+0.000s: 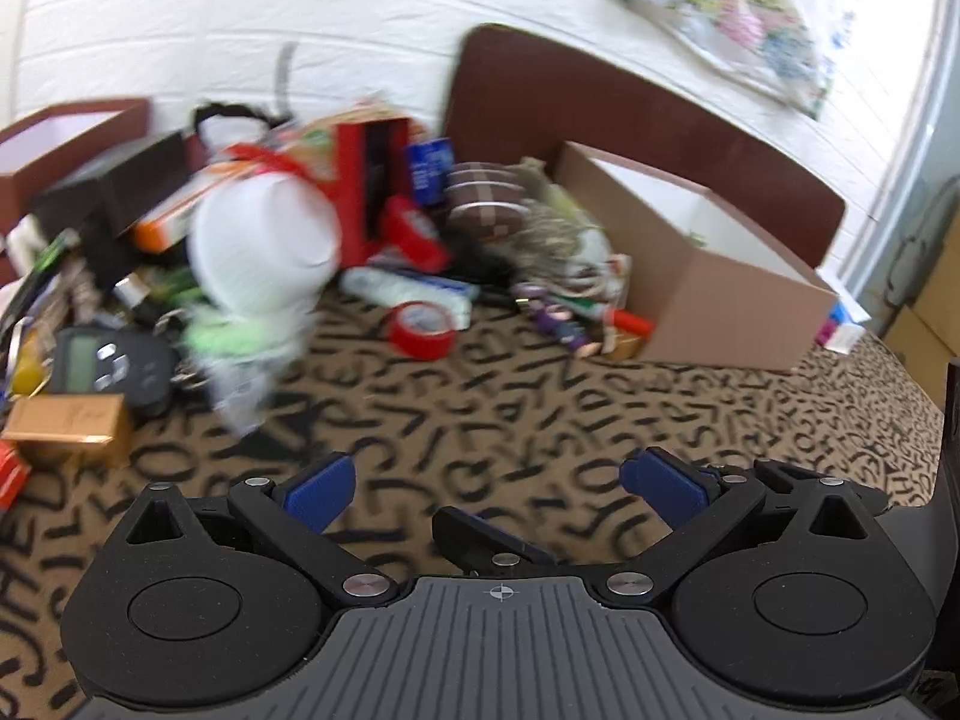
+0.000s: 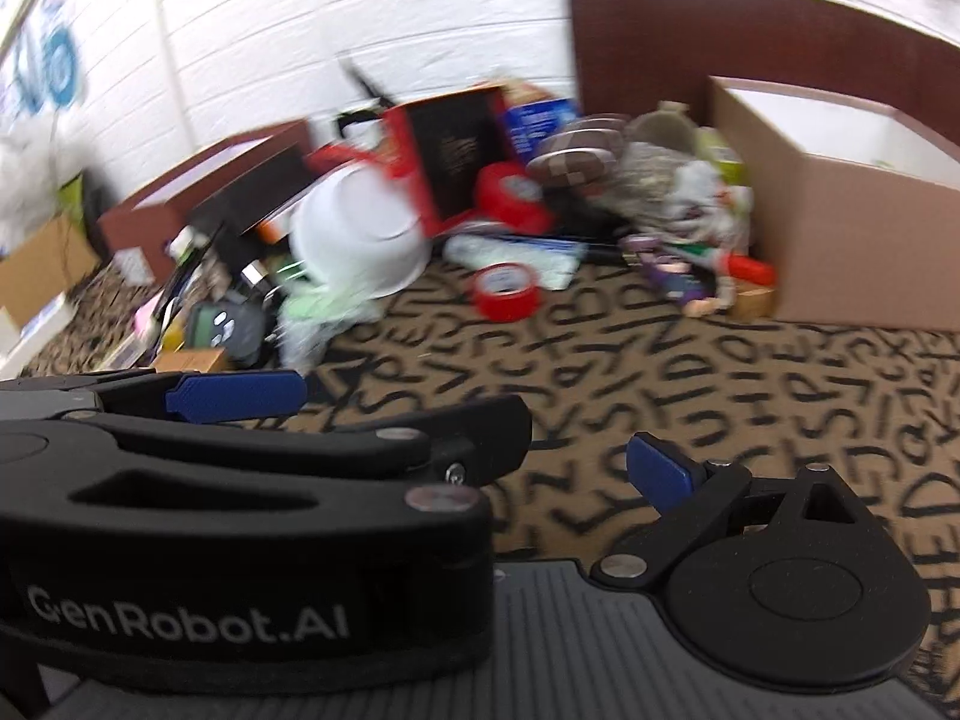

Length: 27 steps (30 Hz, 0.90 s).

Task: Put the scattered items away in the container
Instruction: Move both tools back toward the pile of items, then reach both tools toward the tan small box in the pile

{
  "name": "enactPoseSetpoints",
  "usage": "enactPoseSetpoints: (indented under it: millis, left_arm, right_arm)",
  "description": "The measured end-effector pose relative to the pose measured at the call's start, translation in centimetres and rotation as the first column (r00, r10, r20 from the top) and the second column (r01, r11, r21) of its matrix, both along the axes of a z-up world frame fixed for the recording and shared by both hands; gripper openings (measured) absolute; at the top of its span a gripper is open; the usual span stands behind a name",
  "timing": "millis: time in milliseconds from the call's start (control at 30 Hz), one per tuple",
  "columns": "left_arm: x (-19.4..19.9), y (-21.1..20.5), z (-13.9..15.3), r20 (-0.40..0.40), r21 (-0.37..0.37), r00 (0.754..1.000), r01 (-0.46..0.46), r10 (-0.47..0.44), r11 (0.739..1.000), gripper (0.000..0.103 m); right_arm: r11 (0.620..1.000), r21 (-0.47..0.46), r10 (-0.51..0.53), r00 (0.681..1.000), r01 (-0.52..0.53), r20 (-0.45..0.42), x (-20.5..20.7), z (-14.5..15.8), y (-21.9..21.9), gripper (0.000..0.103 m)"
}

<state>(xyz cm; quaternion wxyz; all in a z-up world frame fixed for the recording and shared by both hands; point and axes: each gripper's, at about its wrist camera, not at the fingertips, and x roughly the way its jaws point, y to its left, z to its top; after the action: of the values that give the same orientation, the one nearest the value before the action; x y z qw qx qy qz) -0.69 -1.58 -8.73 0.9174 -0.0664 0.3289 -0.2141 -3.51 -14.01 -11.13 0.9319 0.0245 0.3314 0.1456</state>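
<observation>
Both grippers, left gripper (image 1: 489, 489) and right gripper (image 2: 465, 429), hover with jaws open and empty above the lettered counter (image 1: 540, 420); clutter (image 1: 300, 228) lies ahead-left, cardboard box (image 1: 720, 276) ahead-right.

Two low, forward-facing wrist views above a letter-patterned tablecloth (image 1: 540, 396). Both face the white brick wall (image 2: 300, 42), sharing the clutter pile mid-frame and the cardboard box (image 1: 708, 294) at right, fairly near.

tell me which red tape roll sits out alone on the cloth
The smaller red tape roll, lying loose in front; the bigger red roll is wedged in the pile.
</observation>
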Motion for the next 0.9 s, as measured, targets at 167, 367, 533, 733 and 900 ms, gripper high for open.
enactPoseSetpoints:
  millis: [167,367,533,733,900]
  left_arm:
    - [1.0,3.8,0.0,0.021,0.028,0.997,-0.071,0.071,0.997,0.102]
    - [2.7,8.3,-0.6,-0.004,0.009,0.987,-0.162,0.162,0.987,0.095]
    - [4.2,9.2,-0.7,-0.015,-0.018,0.991,-0.131,0.131,0.991,0.088]
    - [6.3,10.0,-0.9,-0.058,-0.074,0.992,-0.113,0.109,0.991,0.080]
    - [7.9,9.0,-1.1,-0.065,-0.080,0.995,-0.081,0.076,0.993,0.079]
  right_arm:
    - [0.998,-0.006,0.055,0.998,-0.055,0.009,0.9,-0.4,2.6,0.098]
    - [0.994,-0.038,0.099,0.995,-0.098,0.030,2.6,-0.5,5.6,0.096]
    - [0.991,-0.061,0.123,0.992,-0.121,0.030,4.2,-0.8,7.7,0.088]
    - [0.987,-0.080,0.140,0.990,-0.138,0.029,5.6,-1.1,9.1,0.077]
    - [0.987,-0.072,0.144,0.989,-0.143,0.013,7.1,-1.6,10.1,0.063]
